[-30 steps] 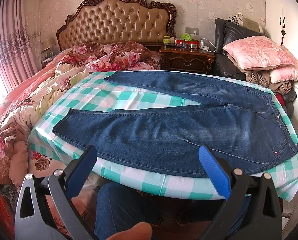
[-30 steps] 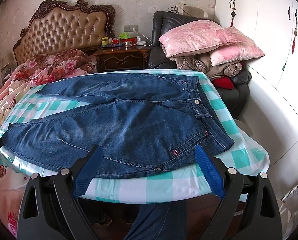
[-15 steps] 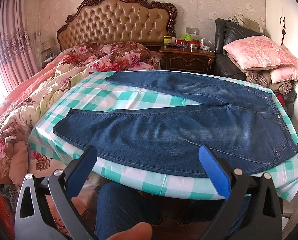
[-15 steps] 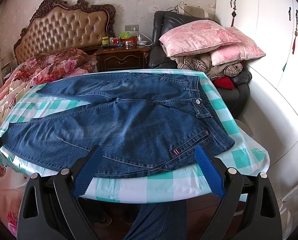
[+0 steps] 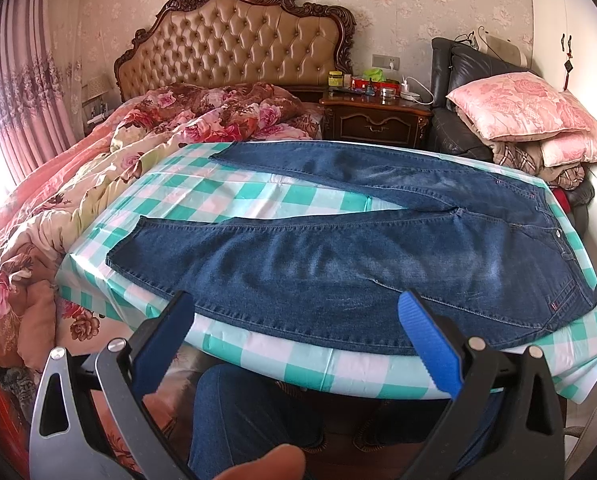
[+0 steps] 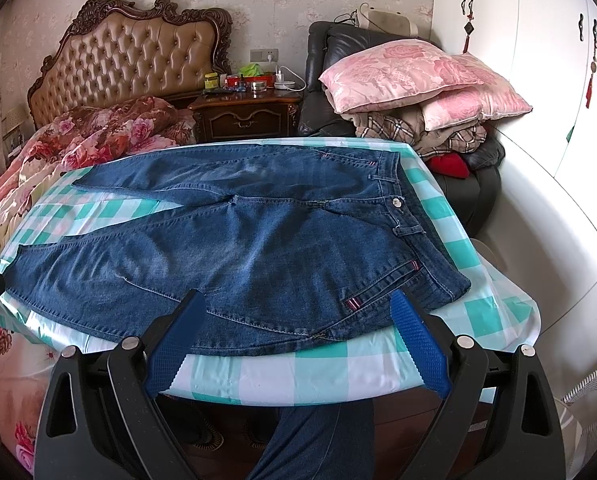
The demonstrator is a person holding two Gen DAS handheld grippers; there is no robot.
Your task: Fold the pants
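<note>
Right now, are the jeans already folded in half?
No, the jeans lie flat on the checked tablecloth with both legs spread apart.

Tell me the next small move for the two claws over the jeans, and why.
Probably lower both open claws to the near edge of the blue denim jeans: left claw toward the near leg, right claw by the waistband pocket. The jeans lie flat and unfolded on the green-checked tablecloth, legs spread apart, nothing gripped.

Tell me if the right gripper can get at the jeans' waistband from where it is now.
Probably yes. The right gripper is open at the table's near edge, and the waistband lies flat just ahead to its right with nothing on or in front of it.
</note>
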